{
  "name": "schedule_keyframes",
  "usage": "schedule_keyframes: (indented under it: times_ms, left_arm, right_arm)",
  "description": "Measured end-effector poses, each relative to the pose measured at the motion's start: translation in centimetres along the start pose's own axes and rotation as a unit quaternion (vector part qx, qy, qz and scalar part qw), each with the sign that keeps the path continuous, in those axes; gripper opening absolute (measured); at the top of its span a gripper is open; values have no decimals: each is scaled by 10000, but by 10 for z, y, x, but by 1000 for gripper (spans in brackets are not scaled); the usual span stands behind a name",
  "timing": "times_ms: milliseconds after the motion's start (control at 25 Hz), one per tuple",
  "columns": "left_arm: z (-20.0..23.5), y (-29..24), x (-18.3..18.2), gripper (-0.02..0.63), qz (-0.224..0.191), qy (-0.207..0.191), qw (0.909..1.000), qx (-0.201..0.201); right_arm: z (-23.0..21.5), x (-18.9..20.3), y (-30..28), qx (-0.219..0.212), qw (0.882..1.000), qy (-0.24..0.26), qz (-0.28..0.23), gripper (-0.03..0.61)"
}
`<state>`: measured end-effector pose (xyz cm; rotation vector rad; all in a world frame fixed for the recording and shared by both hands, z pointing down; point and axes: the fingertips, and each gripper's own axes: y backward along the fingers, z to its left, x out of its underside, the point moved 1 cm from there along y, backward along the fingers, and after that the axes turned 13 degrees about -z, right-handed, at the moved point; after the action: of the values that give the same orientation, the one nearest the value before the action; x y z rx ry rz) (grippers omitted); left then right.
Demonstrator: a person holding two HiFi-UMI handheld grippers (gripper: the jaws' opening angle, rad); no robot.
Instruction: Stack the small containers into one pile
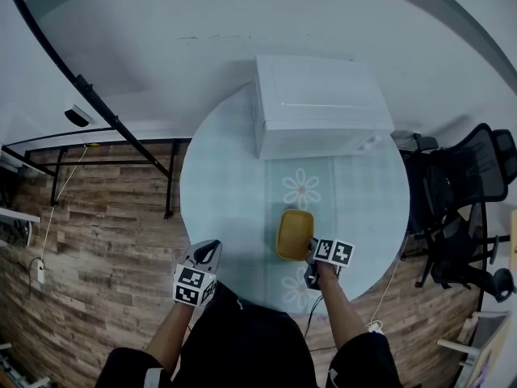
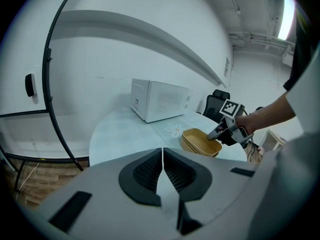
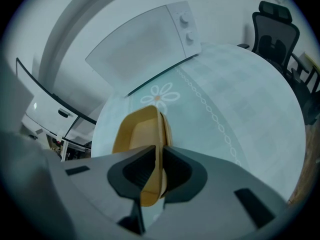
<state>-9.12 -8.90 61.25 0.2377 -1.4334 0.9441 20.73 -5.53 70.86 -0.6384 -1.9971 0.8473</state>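
Note:
Yellow-tan small containers [image 1: 294,234] sit nested in one pile on the round glass table [image 1: 226,192], near its front edge. In the left gripper view the pile [image 2: 201,142] shows two or three layered rims. My right gripper [image 1: 311,257] is shut on the near rim of the top container [image 3: 140,144], its jaws pinching the thin wall. My left gripper [image 1: 208,253] rests at the table's front left edge, shut with nothing between its jaws [image 2: 162,176], well apart from the pile.
A white microwave [image 1: 317,105] stands at the back of the table. Black office chairs [image 1: 464,184] are to the right. A black metal rack [image 1: 97,148] stands on the wooden floor at left. Flower prints [image 1: 301,189] mark the tabletop.

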Motion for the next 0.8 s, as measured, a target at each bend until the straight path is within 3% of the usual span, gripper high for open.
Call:
schedule_keyframes:
  times_ms: [280,520,800]
  left_arm:
    - [2,-1,2,20,11,-12,10000,32]
    - [-3,-7,1,20,8,-37,9999,136]
    - [-15,-20,-11,20,-87,-101,9995,302]
  right_arm:
    - [0,-6,6,50,9998,7,-167,86]
    - [4,-16,17,-24,9989,-67,-457,84]
    - [21,-18,23,-432,9957,-66,-818,47]
